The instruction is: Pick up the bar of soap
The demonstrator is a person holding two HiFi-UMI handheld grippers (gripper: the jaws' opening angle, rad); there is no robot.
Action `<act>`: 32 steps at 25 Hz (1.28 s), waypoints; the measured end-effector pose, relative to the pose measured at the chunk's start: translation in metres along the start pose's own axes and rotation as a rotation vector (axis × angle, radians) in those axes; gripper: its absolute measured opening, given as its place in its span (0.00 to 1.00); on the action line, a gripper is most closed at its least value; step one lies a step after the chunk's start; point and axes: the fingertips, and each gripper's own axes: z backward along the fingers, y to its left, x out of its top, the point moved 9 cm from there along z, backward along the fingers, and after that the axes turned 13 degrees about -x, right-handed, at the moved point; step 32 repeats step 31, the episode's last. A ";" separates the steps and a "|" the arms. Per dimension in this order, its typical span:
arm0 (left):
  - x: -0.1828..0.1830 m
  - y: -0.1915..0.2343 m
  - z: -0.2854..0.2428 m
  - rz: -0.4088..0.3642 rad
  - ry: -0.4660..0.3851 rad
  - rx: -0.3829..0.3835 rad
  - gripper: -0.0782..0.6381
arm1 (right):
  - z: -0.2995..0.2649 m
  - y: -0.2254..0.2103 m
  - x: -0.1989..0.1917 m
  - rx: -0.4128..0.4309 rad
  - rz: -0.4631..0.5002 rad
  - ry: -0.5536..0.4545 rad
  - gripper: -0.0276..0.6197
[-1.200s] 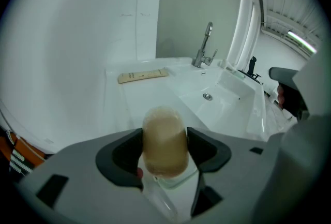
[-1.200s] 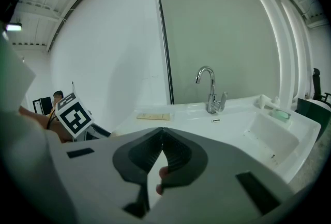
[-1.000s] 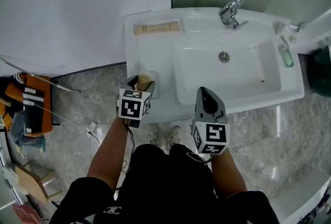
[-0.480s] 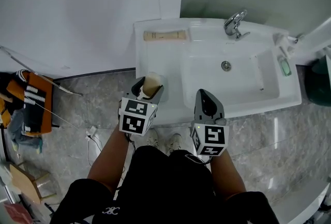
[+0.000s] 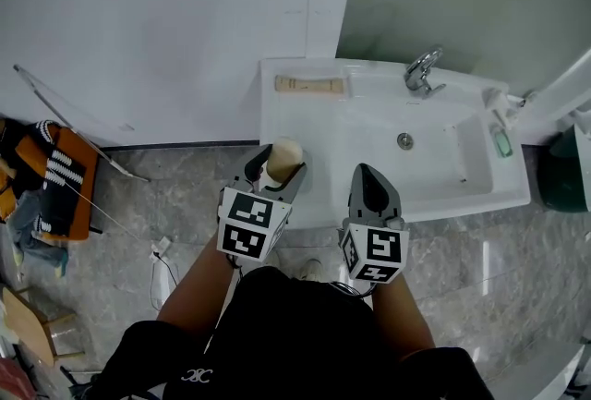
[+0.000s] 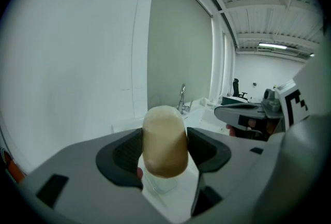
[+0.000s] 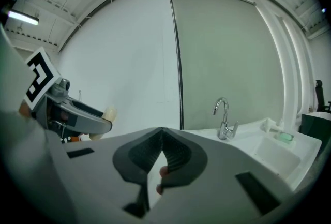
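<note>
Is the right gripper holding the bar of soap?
No, the right gripper is shut on nothing, while the bar of soap is clamped in the left gripper.

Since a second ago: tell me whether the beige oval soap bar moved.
Yes: the beige oval soap bar has risen off the white sink's front-left corner, in the left tongs.

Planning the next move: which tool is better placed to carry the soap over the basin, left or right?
Left. The left tool is shut on the bar of soap, held above the front left corner of the sink. The right tool is shut and empty, so it would likely need a handover first.
</note>
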 end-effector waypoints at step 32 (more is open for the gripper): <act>0.008 -0.012 0.022 -0.024 -0.046 -0.027 0.49 | 0.025 0.006 0.021 -0.012 -0.010 -0.056 0.05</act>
